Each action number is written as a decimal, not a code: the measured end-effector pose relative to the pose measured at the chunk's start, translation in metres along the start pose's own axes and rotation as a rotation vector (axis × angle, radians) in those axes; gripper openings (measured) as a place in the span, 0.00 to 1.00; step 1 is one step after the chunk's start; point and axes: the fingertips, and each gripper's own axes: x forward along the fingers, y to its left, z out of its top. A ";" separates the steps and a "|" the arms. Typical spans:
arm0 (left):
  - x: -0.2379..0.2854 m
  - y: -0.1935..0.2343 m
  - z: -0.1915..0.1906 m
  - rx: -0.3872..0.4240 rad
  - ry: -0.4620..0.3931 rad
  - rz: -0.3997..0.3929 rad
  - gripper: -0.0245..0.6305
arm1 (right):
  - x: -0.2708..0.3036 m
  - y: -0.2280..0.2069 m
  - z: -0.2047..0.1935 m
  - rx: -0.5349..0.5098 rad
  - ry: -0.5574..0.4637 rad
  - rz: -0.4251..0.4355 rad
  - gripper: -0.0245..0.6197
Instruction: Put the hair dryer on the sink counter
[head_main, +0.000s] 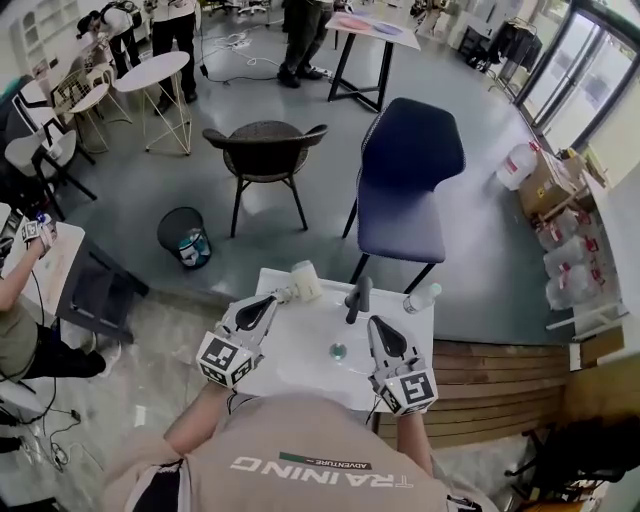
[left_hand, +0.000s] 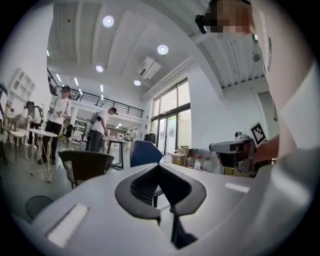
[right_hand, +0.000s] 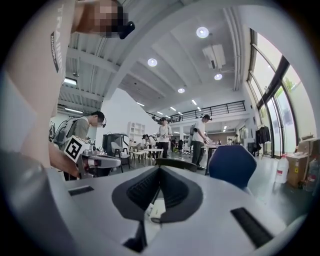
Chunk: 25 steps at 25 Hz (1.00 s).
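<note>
A cream-white hair dryer (head_main: 303, 281) lies on the white sink counter (head_main: 300, 365) at its far left corner, handle toward me. My left gripper (head_main: 274, 298) hovers over the counter, its tips just beside the dryer's handle. In the left gripper view the left gripper (left_hand: 160, 165) has its jaws together with nothing between them. My right gripper (head_main: 377, 322) is over the basin, near the dark faucet (head_main: 358, 298). Seen in its own view, the right gripper (right_hand: 160, 168) is also shut and empty. A whitish cylinder (right_hand: 155, 210) shows below through the hollow between its jaws.
A small clear bottle (head_main: 422, 298) lies at the counter's far right corner. The drain (head_main: 338, 351) sits in the basin. Beyond the counter stand a blue chair (head_main: 405, 180), a dark wicker chair (head_main: 265, 145) and a black bin (head_main: 185, 237). People stand at the far tables.
</note>
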 end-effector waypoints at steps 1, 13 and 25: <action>-0.003 0.000 0.007 0.024 -0.008 0.024 0.05 | 0.003 0.001 0.001 0.005 -0.004 0.005 0.05; 0.013 -0.021 0.012 0.108 0.111 -0.099 0.05 | 0.016 0.007 0.011 0.007 -0.007 0.016 0.05; 0.017 -0.015 -0.003 0.116 0.153 -0.082 0.05 | 0.010 0.015 -0.010 -0.019 0.058 0.013 0.05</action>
